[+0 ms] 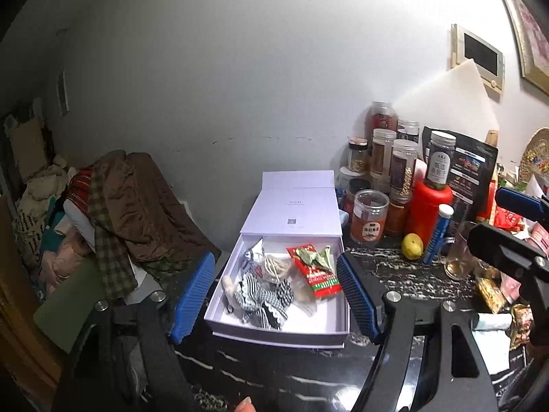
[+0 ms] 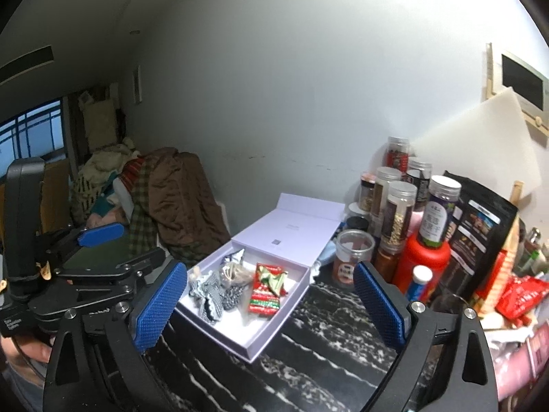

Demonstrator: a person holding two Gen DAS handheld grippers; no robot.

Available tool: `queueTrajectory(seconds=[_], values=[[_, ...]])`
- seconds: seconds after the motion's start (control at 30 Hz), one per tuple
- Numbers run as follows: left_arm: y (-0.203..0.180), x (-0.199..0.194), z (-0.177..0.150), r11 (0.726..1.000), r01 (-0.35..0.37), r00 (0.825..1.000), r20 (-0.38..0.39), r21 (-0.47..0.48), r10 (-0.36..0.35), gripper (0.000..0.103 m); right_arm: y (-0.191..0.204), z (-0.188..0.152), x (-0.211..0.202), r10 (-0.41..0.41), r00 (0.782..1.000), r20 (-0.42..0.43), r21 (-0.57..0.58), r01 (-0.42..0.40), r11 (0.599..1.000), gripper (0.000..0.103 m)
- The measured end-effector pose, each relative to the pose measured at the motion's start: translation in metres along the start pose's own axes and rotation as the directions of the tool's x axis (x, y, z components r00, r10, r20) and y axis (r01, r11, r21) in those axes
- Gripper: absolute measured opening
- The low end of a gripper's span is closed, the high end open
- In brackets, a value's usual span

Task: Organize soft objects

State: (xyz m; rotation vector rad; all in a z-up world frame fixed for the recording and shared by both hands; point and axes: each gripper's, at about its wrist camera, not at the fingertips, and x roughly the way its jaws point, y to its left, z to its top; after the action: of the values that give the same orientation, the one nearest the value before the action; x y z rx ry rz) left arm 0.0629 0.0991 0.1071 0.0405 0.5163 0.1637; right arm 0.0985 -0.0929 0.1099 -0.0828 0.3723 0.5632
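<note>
Blue ribbed pads on both tools stand apart with nothing between them. The left gripper (image 1: 274,292) is partly open and empty, and the right gripper (image 2: 271,304) is opened wide and empty too. Both point down toward the white box (image 1: 219,304), which I use as landmark.

The box lies on the dark marble counter (image 1: 308,370), its lid (image 1: 295,206) folded back against the wall. Inside the box lie the soft things: black-and-white fabric pieces (image 1: 260,297) near its left side, a pale cord bundle (image 1: 276,266) behind them, and a red-and-green packet (image 1: 317,273) toward its right side with a green bow on top. So the soft objects are, in my judgement, already collected.

If the lid is to be closed, the risks are these. The fabric pieces are piled loosely and look higher than flat, so the lid may press on them or not shut fully. Right of the box, jars (image 1: 370,216), a red bottle (image 1: 427,213) and a lemon (image 1: 413,245) stand very close; a wide right gripper can knock them. The box is light cardboard near the counter's left edge, so a push may slide it toward the pile of clothes (image 1: 137,213) left of the box.
</note>
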Motion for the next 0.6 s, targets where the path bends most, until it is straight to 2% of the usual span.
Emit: queueTrajectory(seconds=[0.23,0.43,0.6], values=[[0.001,-0.025,-0.015,0.999,0.023,1.0,0.017,-0.023,-0.022,0.074,0.003,-0.016,-0.022,-0.027,1.0,-0.012,0.017,0.027,0.999,0.099],[0.005,-0.033,-0.032,0.998,0.041,0.999,0.0,-0.046,-0.041,0.073,0.008,-0.034,-0.032,-0.054,0.998,-0.025,0.026,0.055,0.998,0.099],[0.007,-0.033,-0.043,0.998,0.026,0.999,-0.022,-0.053,-0.027,0.073,0.005,-0.051,-0.032,-0.067,0.996,-0.053,0.062,0.07,0.996,0.099]])
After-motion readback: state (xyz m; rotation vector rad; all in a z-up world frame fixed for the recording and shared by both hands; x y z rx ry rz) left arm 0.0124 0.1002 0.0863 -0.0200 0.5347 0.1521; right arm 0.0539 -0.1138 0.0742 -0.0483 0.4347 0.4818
